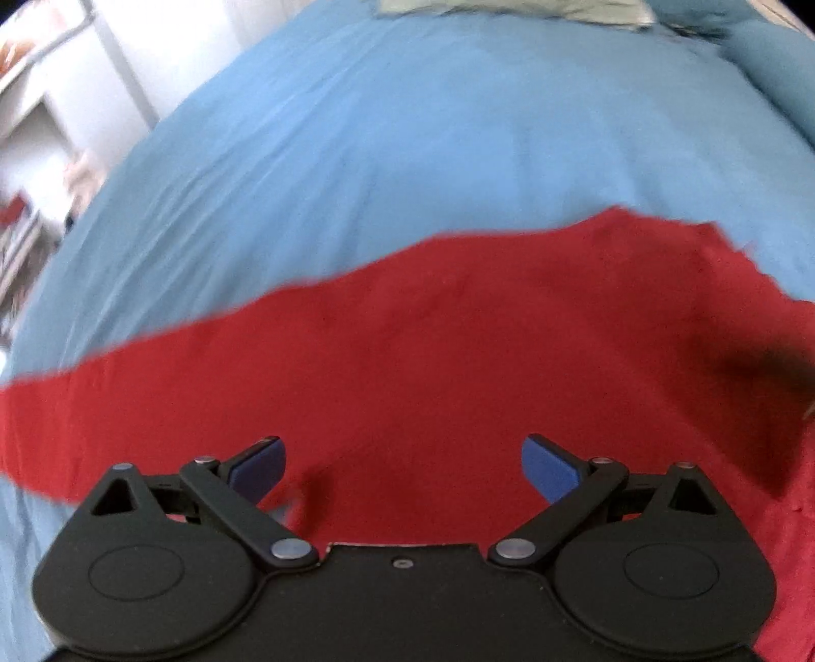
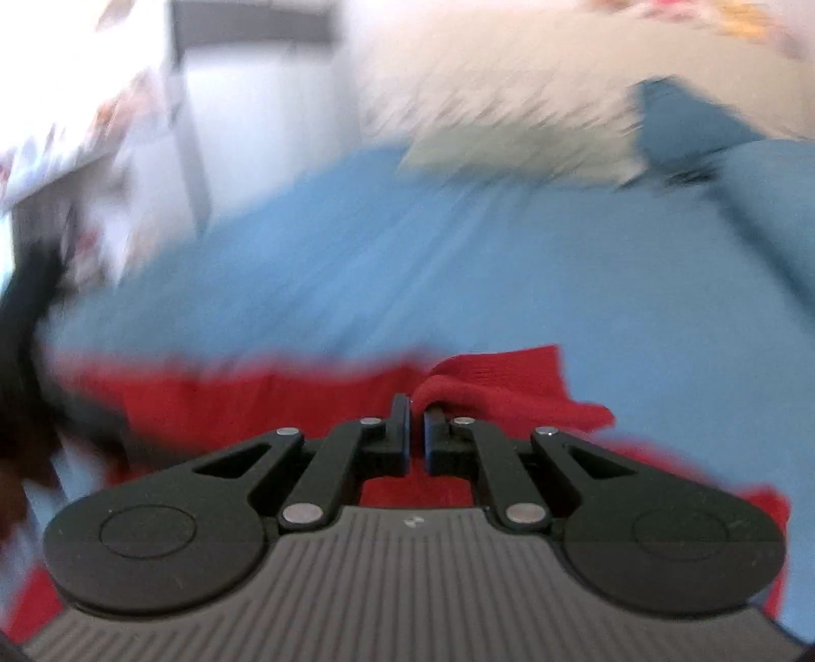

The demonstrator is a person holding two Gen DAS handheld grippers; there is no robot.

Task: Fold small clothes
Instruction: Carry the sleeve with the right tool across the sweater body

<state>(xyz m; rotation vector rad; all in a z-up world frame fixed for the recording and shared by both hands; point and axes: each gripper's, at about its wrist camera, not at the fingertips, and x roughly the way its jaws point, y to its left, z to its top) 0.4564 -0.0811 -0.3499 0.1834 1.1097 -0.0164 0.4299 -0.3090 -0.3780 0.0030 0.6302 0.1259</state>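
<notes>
A red garment lies spread across the blue bedsheet. My left gripper hovers over its near part, jaws wide open and empty, blue pads showing. In the right wrist view my right gripper is shut on a bunched fold of the red garment and holds it lifted above the sheet. That view is blurred by motion. A dark blurred shape at the right edge of the left wrist view looks like the other gripper.
A pale green cloth lies at the far end of the bed, also in the right wrist view. White furniture stands beyond the bed's left edge. A darker blue pillow sits at far right.
</notes>
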